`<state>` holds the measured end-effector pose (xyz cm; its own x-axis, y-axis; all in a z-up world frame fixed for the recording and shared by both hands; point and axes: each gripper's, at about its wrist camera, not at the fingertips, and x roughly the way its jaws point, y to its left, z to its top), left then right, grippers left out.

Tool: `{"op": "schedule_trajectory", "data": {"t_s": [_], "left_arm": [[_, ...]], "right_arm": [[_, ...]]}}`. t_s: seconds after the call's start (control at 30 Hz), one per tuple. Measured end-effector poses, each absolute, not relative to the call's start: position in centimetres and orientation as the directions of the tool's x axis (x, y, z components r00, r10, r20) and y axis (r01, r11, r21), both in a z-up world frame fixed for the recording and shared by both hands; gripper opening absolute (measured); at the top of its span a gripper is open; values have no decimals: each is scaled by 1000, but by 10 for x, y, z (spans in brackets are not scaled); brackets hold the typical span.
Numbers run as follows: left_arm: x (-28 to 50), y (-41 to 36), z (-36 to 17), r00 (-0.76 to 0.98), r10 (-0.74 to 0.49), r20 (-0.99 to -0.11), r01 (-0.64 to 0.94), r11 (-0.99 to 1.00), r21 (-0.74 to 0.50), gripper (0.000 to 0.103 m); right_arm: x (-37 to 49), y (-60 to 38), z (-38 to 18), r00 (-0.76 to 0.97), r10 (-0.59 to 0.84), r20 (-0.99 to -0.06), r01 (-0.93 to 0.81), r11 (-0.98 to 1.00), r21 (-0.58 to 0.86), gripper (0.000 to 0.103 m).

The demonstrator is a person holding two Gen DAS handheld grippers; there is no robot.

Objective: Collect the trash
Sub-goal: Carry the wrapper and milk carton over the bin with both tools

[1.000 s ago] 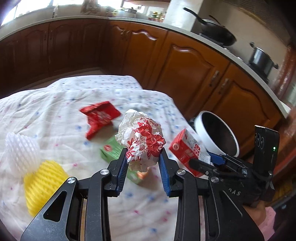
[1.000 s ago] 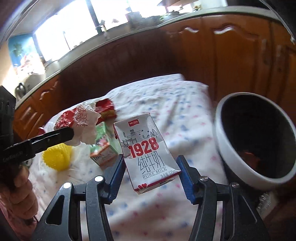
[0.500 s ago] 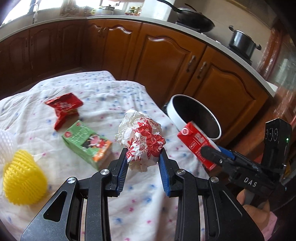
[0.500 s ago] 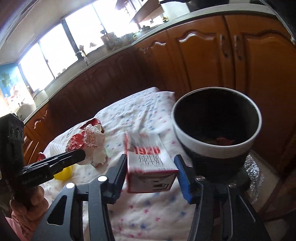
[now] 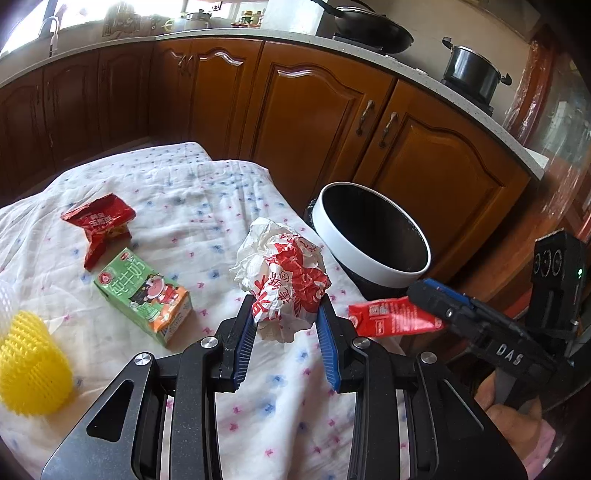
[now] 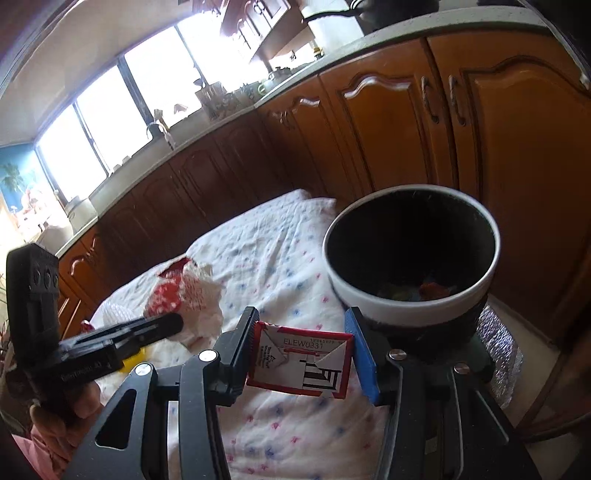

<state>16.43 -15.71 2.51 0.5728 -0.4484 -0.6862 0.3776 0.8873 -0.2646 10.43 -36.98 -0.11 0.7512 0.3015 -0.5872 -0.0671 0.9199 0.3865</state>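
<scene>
My left gripper (image 5: 286,325) is shut on a crumpled white-and-red paper wrapper (image 5: 282,275) and holds it above the cloth-covered table (image 5: 207,206). My right gripper (image 6: 304,354) is shut on a red-and-white milk carton (image 6: 301,363), also seen from the left wrist view (image 5: 391,317), tilted end-on near the rim of the white-rimmed black trash bin (image 6: 410,254), which stands beside the table's right edge (image 5: 373,236). A green milk carton (image 5: 144,295), a red snack packet (image 5: 98,225) and a yellow foam net (image 5: 31,373) lie on the table.
Wooden kitchen cabinets (image 5: 332,110) stand behind the table and bin. A wok (image 5: 369,27) and a pot (image 5: 471,72) sit on the counter. Some trash lies at the bin's bottom (image 6: 424,290). A white foam net edge (image 5: 5,302) shows at far left.
My right gripper has tipped the red milk carton over, end toward the camera, close to the bin's rim. My left gripper with the wrapper has shifted right, toward the bin.
</scene>
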Motion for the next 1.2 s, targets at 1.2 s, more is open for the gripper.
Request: {"op": "schedule_trajectory", "data": {"t_s": [1.2], "left_arm": [[244, -304, 27, 457, -481, -748, 549, 814, -188, 30]], "right_arm": [[168, -468, 2, 779, 145, -610, 95, 934, 343, 49]]}}
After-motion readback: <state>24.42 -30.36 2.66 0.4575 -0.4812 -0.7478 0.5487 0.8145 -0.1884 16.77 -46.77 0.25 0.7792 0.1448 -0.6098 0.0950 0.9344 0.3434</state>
